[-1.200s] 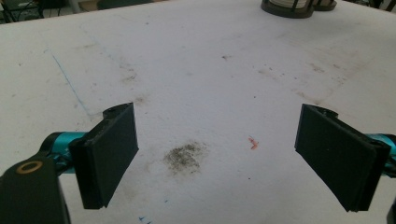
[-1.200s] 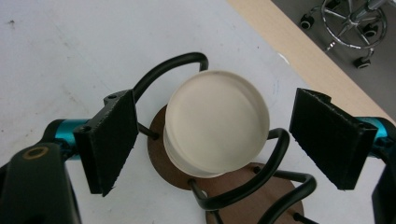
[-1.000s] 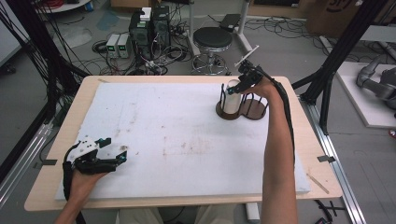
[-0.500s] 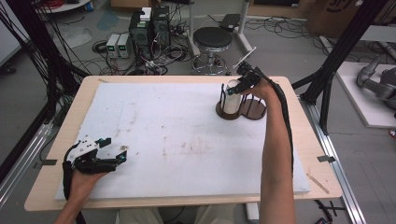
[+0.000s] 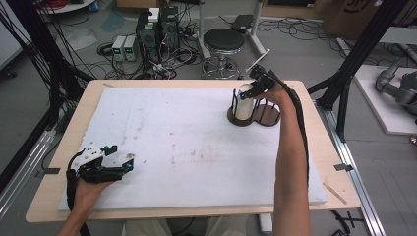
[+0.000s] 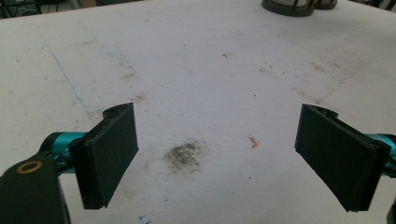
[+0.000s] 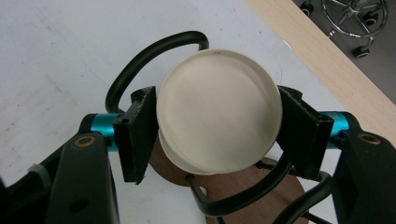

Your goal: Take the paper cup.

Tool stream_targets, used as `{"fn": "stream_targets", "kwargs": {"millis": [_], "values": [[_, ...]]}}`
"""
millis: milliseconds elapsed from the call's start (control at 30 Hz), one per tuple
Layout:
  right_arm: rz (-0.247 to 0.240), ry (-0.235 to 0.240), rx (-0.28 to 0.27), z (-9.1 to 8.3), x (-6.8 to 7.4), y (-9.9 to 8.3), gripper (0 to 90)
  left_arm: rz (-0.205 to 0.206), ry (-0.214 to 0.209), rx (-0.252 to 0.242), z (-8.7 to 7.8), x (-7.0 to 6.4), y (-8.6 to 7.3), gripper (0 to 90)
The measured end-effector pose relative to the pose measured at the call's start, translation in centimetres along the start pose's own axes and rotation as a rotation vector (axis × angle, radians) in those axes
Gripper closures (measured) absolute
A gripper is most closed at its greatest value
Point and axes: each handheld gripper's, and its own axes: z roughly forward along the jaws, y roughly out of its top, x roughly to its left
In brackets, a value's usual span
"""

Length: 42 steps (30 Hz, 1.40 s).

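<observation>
My right gripper (image 7: pixel 219 135) still clamps the white cup (image 7: pixel 219 121) over the wire rack (image 5: pixel 255 114) at the table's far right, little changed. My left gripper (image 6: pixel 229 154) stays wide, resting near-left on the foam mat (image 5: pixel 187 147).

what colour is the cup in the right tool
Cream white; the cup shows best in the right gripper view, between the right tool's jaws.

Cup (image 7: pixel 219 109): cream-white. Holder (image 7: pixel 261 193): brown base, black wire loops. Table sheet (image 6: pixel 196 70): white, with dark smudges and possibly one reddish mark.
</observation>
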Motion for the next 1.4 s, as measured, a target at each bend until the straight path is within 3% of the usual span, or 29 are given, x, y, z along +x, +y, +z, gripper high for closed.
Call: {"fn": "stream_targets", "kwargs": {"millis": [400, 500, 633, 1033, 1400], "values": [[0.011, -0.015, -0.026, -1.4, 0.0, 0.7, 35.6, 0.003, 0.001, 0.0, 0.0, -0.1, 0.0, 13.0], [0.024, -0.013, -0.062, -2.2, 0.0, 0.8, 36.2, 0.001, 0.001, -0.002, 0.0, 0.0, 0.0, 13.0], [0.057, -0.017, -0.099, -4.1, -0.3, 1.4, 37.0, 0.001, 0.001, 0.001, 0.0, 0.0, 0.0, 13.0], [0.063, -0.052, -0.193, -9.6, -0.2, 3.4, 37.5, -0.001, -0.002, 0.002, 0.0, 0.0, 0.0, 13.0], [0.03, -0.05, -0.206, -10.5, 0.6, 3.4, 37.5, -0.005, -0.003, 0.0, 0.0, 0.1, 0.0, 13.0]]}}
